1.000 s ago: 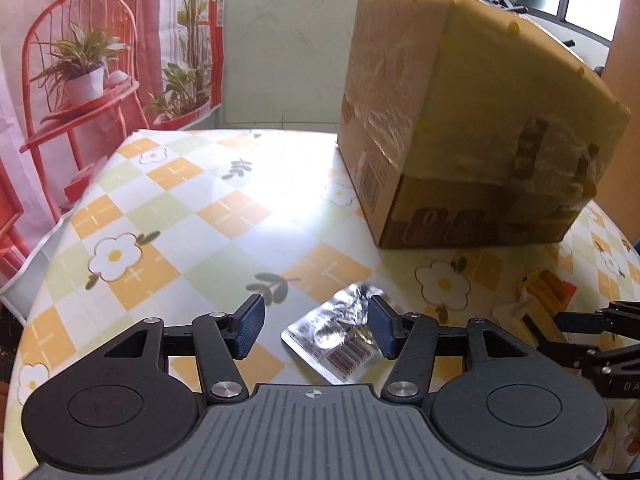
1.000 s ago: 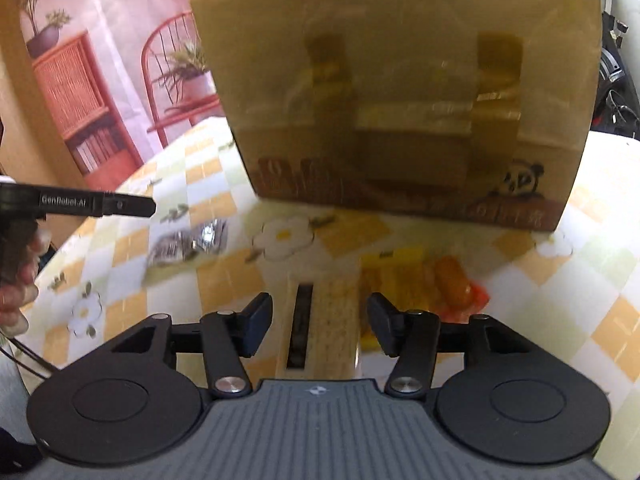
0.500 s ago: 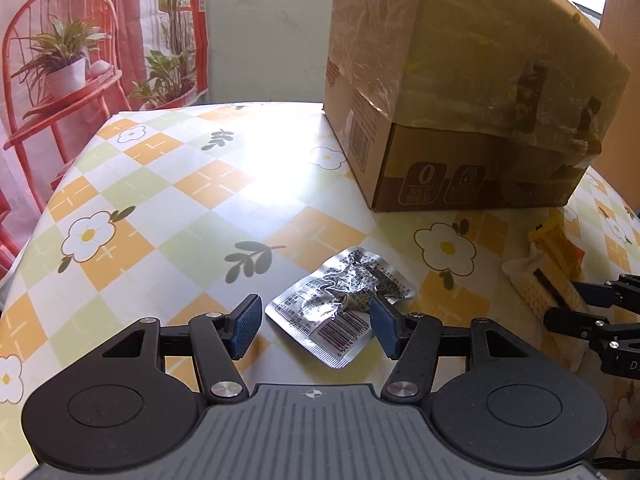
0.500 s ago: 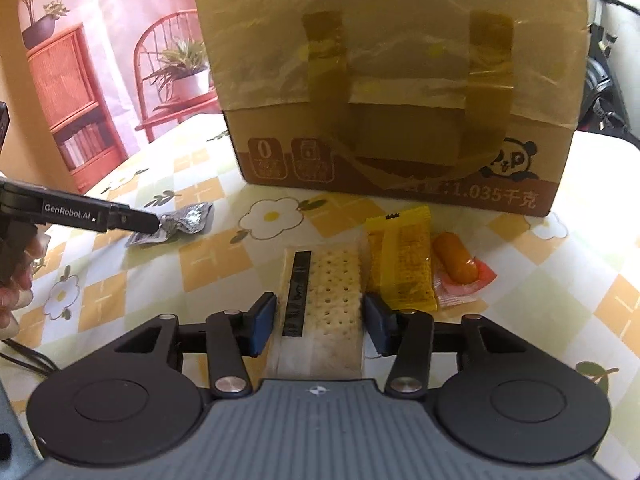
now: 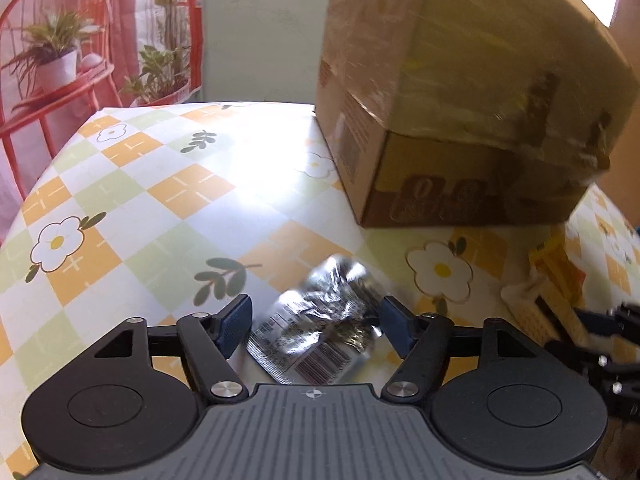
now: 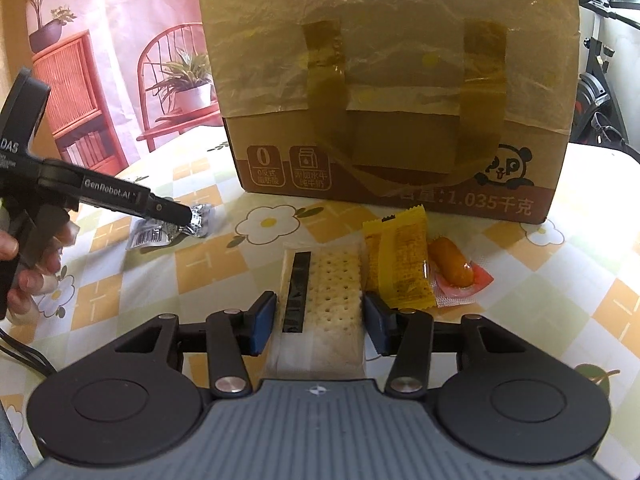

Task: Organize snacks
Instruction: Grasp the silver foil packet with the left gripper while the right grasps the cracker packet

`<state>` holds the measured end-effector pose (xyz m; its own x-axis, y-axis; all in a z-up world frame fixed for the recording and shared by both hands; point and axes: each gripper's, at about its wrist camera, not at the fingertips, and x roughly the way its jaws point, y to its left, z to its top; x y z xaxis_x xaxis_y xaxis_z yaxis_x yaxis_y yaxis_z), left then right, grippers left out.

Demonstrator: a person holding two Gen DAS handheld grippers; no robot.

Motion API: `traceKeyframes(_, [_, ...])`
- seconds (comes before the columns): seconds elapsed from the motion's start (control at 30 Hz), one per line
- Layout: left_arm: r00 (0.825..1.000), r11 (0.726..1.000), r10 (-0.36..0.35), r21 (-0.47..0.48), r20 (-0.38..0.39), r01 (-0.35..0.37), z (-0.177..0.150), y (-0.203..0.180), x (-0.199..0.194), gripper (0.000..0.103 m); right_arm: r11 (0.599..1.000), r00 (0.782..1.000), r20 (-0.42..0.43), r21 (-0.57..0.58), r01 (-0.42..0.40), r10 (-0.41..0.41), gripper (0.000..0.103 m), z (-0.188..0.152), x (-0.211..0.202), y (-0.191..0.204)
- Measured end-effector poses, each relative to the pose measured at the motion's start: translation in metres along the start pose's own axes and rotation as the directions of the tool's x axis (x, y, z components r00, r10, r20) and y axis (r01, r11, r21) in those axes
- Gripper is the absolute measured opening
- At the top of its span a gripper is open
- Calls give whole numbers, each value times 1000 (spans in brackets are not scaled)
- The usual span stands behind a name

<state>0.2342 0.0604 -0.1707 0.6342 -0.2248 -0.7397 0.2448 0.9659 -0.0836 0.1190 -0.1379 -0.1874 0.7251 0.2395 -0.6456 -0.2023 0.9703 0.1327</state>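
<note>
A silver foil snack pack [image 5: 320,320] lies on the checkered tablecloth between the open fingers of my left gripper [image 5: 316,320]; it also shows in the right wrist view [image 6: 172,230], partly under the left gripper's fingers [image 6: 168,212]. A clear pack of crackers [image 6: 324,292] lies between the fingers of my right gripper [image 6: 320,320], which stand close on both sides of it. A yellow snack pack [image 6: 400,260] and an orange sausage pack [image 6: 456,272] lie just right of the crackers.
A large taped cardboard box [image 6: 392,92] stands on the table behind the snacks, also in the left wrist view [image 5: 460,112]. The table's far edge [image 5: 200,106] meets a printed backdrop. A hand [image 6: 28,264] holds the left gripper.
The left gripper has moved forward so the foil pack sits deeper between its wide-open fingers. The right gripper has pulled back and lowered around the cracker pack, its fingers narrowing beside it.
</note>
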Motion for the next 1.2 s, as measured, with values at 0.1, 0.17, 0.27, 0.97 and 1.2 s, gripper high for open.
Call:
traceKeyframes(0.1, [1000,999,4,41,1,-4,-6,-9,-2,76,1000,1000,1,2,-2,2,50,0,0,0])
traceKeyframes(0.17, [1000,997,21,79,3,-21,-9,-15,-3,77,1000,1000,0,2,-2,2,50,0,0,0])
traceKeyframes(0.27, [999,992,48,120,11,-49,-13,-23,-3,77,1000,1000,0,2,-3,3,50,0,0,0])
traceKeyframes(0.97, [999,995,31,91,8,-32,0,-7,1,76,1000,1000,1,12,-13,13,50,-1,-1,-1])
traceKeyframes(1.2, [999,993,34,116,28,-37,-6,-15,3,67,1000,1000,2,16,-17,17,50,-1,-2,-2])
